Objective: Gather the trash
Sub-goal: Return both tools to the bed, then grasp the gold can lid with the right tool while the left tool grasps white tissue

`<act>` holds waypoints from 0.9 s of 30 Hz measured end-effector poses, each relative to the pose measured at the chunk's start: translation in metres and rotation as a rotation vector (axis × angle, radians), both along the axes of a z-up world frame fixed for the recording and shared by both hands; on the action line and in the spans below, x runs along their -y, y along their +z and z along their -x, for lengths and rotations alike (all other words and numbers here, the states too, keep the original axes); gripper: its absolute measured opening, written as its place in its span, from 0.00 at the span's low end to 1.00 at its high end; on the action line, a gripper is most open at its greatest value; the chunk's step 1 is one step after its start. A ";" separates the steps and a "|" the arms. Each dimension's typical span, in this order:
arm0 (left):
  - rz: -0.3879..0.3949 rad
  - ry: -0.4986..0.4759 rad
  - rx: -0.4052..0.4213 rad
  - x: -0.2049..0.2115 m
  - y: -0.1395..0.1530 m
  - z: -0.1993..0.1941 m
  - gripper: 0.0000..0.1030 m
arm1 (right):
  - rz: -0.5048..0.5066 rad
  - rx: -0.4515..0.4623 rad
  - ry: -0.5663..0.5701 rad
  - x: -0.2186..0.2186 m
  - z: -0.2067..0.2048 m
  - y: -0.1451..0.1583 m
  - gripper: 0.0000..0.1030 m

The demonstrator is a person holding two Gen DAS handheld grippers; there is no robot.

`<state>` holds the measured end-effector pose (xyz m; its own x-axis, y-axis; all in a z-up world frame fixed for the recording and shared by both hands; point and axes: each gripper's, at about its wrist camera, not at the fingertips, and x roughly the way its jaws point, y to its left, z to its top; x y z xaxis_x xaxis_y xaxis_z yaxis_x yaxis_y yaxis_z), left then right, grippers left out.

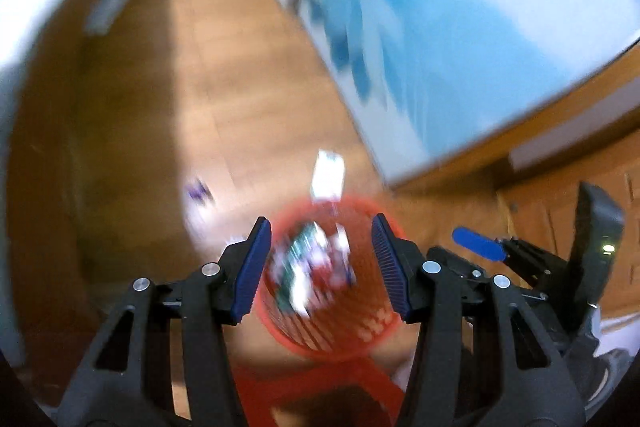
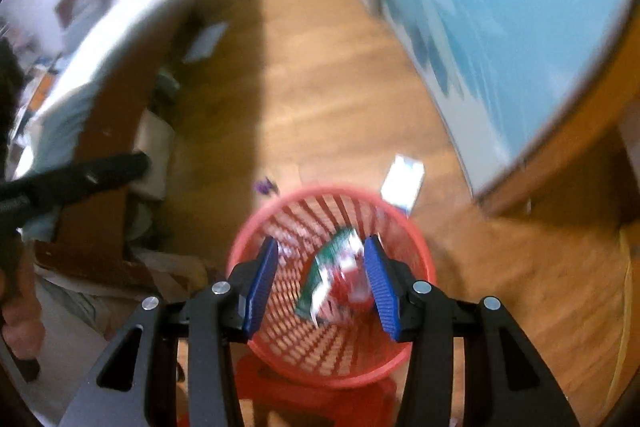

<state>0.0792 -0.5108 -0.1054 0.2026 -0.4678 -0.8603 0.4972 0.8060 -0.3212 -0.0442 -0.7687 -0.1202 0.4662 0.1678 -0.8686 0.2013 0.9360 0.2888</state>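
Both our grippers, left [image 1: 322, 269] and right [image 2: 322, 281], hang open-jawed over the red basket [image 2: 248, 247].
Blurred wrappers [image 2: 332, 277], probably, lie inside; white carton [image 2: 402, 181] on floor beside its rim.

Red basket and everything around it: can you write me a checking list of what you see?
surface: wooden floor, blurred.
job's things: red mesh basket holds green, white and red wrappers; white packet and small purple scrap lie on the floor beyond it.
clutter: flat pale item lies farther away on the floor.
grippers: left gripper open, empty; right gripper open, empty; both above the basket.
cables: thin yellow cord at the right edge.
surroundings: blue and white panel on the right; wooden furniture on the left.
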 end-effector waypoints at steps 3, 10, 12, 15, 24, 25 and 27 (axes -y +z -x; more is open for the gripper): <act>0.089 0.105 0.140 -0.067 0.065 -0.001 0.51 | 0.019 0.117 0.082 -0.034 -0.025 0.048 0.51; 0.069 0.446 0.486 -0.256 0.142 0.033 0.56 | -0.025 0.311 0.300 -0.172 -0.095 0.127 0.55; 0.044 0.560 0.522 -0.310 0.132 0.048 0.56 | -0.017 0.356 0.355 -0.220 -0.116 0.139 0.61; 0.077 0.670 0.475 -0.366 0.107 0.060 0.56 | -0.025 0.402 0.441 -0.301 -0.153 0.156 0.61; 0.114 0.820 0.440 -0.467 0.088 0.055 0.56 | 0.040 0.438 0.666 -0.577 -0.294 0.173 0.63; 0.108 0.842 0.434 -0.477 0.086 0.053 0.56 | 0.041 0.418 0.665 -0.607 -0.313 0.166 0.62; 0.072 0.917 0.408 -0.497 0.084 0.050 0.56 | 0.093 0.379 0.627 -0.657 -0.337 0.152 0.62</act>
<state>0.0291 -0.0139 -0.0216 0.7833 -0.0314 -0.6209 -0.2228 0.9182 -0.3275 0.2927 -0.1115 0.0314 0.5778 0.4349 -0.6906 -0.4775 0.8664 0.1461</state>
